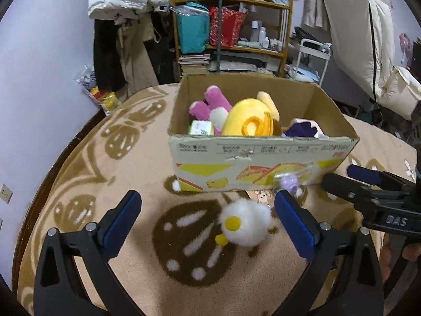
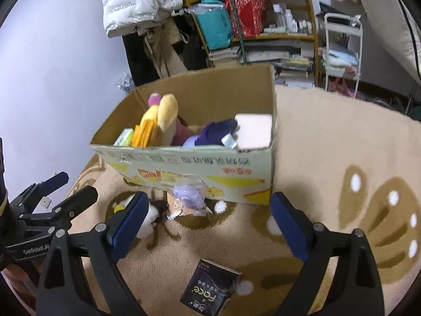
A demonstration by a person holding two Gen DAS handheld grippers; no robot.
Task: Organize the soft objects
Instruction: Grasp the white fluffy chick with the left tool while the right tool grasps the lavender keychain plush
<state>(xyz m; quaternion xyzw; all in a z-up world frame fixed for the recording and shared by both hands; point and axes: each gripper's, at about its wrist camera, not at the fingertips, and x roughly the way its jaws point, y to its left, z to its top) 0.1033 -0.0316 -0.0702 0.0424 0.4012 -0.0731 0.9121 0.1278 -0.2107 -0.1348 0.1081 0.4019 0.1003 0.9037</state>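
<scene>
White fluffy chick toy [image 1: 246, 222]: lying on the blanket in front of the cardboard box, between the left gripper's blue pads, nearer the right-hand pad; no pad contact visible.
Purple toy in clear wrapper [image 2: 188, 196]: on the blanket, against the box's front wall, just beyond the chick.
Dark tissue pack [image 2: 210, 291]: flat on the blanket, printed "Face", low between the right gripper's arms, apart from the box.
Left gripper [image 1: 208, 221]: jaws spread wide, nothing clamped, angled down toward the chick.
Right gripper [image 2: 208, 222]: jaws spread wide, nothing clamped, angled down toward the blanket ahead of the box.
Cardboard box [image 1: 263, 155]: open-topped, standing on the blanket; holding a yellow plush [image 1: 250, 117], a pink plush [image 1: 210, 104], a purple item [image 1: 300, 129] and a green tissue pack [image 1: 201, 127].
Blanket [image 1: 147, 158]: beige with brown pattern.
Background: shelf unit [image 1: 231, 0] behind the box.
</scene>
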